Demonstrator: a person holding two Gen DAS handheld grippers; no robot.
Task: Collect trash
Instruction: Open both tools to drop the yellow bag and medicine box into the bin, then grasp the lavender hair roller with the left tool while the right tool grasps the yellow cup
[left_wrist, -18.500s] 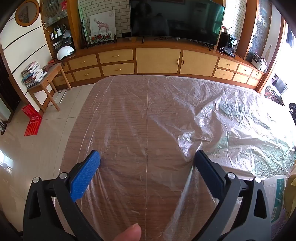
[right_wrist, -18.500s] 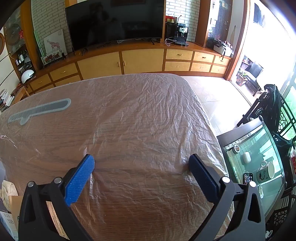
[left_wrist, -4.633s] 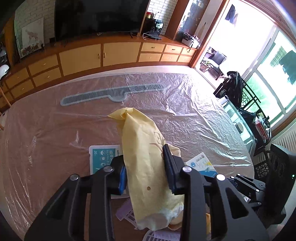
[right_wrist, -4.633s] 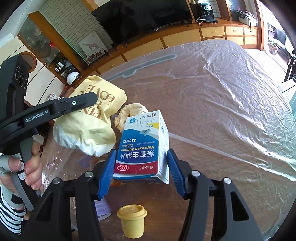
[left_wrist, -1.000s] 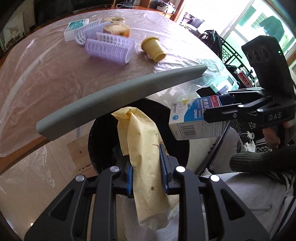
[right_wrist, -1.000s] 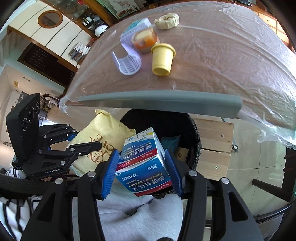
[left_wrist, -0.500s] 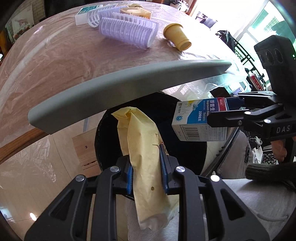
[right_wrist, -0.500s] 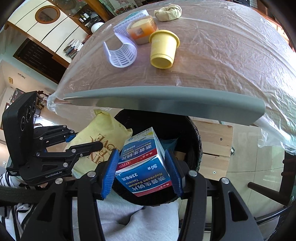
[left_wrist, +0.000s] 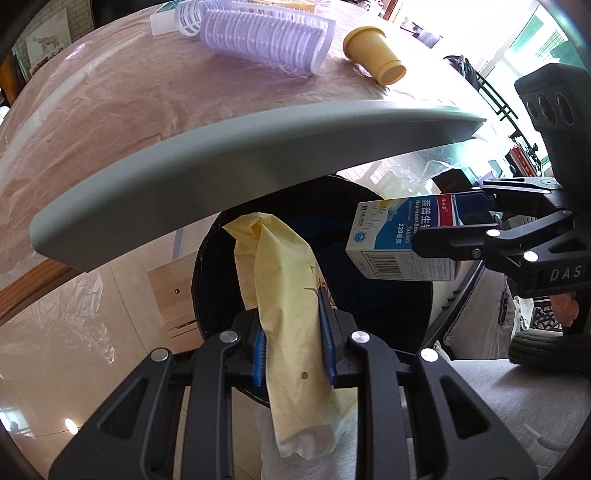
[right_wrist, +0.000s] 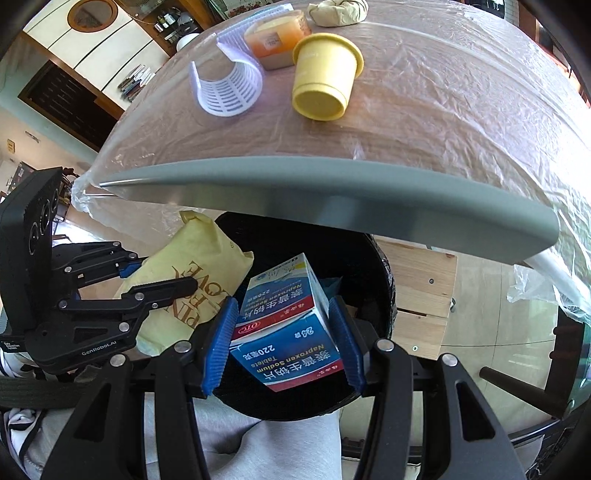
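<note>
My left gripper (left_wrist: 293, 345) is shut on a crumpled yellow paper bag (left_wrist: 284, 295) and holds it over the mouth of a black trash bin (left_wrist: 391, 314) that stands under the table edge. The same bag (right_wrist: 192, 280) shows at the left of the right wrist view, with the left gripper (right_wrist: 155, 280) clamped on it. My right gripper (right_wrist: 282, 343) is shut on a blue, white and red medicine box (right_wrist: 288, 325), held above the bin (right_wrist: 373, 269). In the left wrist view the box (left_wrist: 399, 240) hangs at the right, over the bin's rim.
The plastic-covered table (right_wrist: 424, 110) with a grey edge guard (right_wrist: 332, 192) overhangs the bin. On it lie a yellow cup (right_wrist: 325, 88), a white ribbed sleeve (right_wrist: 229, 92), an orange tub (right_wrist: 275, 40) and a wad of paper (right_wrist: 338, 13). A wooden crate (right_wrist: 421, 295) stands behind the bin.
Both grippers have sunk toward the bin with their loads still held. The table edge and the things on it now fill more of each view.
</note>
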